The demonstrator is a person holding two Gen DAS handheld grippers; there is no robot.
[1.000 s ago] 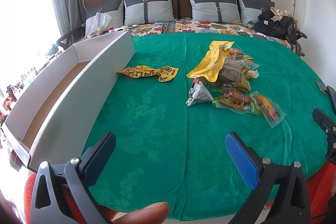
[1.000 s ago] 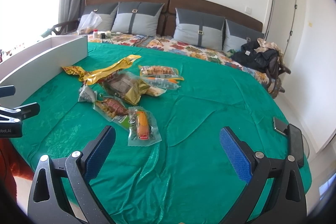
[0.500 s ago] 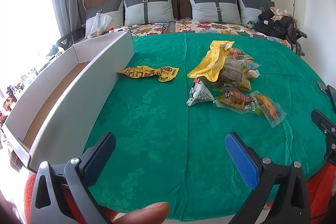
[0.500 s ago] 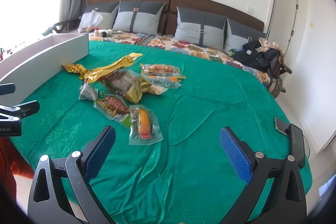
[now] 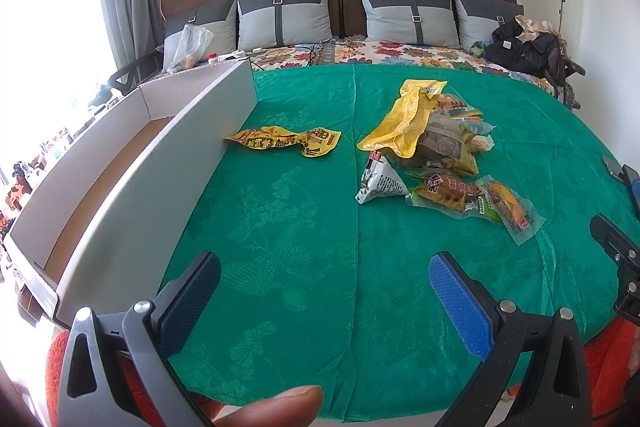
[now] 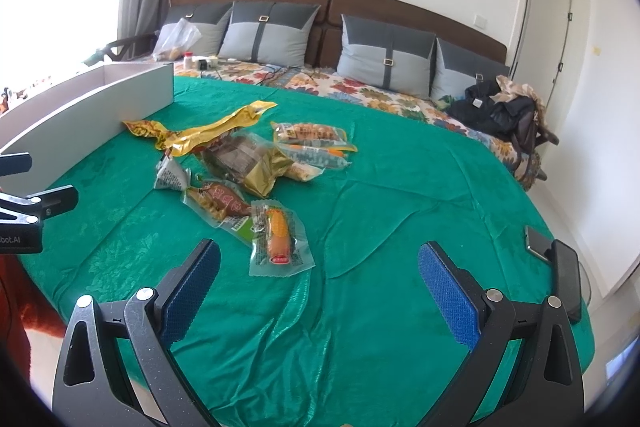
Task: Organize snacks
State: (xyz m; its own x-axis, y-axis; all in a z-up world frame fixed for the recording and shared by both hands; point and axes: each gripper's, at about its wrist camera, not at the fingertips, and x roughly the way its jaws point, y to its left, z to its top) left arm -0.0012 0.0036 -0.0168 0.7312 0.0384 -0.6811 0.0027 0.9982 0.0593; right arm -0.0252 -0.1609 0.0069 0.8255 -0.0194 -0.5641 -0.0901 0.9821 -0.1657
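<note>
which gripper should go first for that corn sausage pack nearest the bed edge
Right, probably. The corn sausage pack lies just ahead of the open right gripper, near its line. From the left gripper, also open, it sits far off to the right; the box is on the left's side.

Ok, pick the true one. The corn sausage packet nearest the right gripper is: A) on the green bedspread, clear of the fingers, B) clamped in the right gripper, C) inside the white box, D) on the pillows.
A: the corn sausage packet lies flat on the green bedspread, ahead of the open right gripper.
</note>
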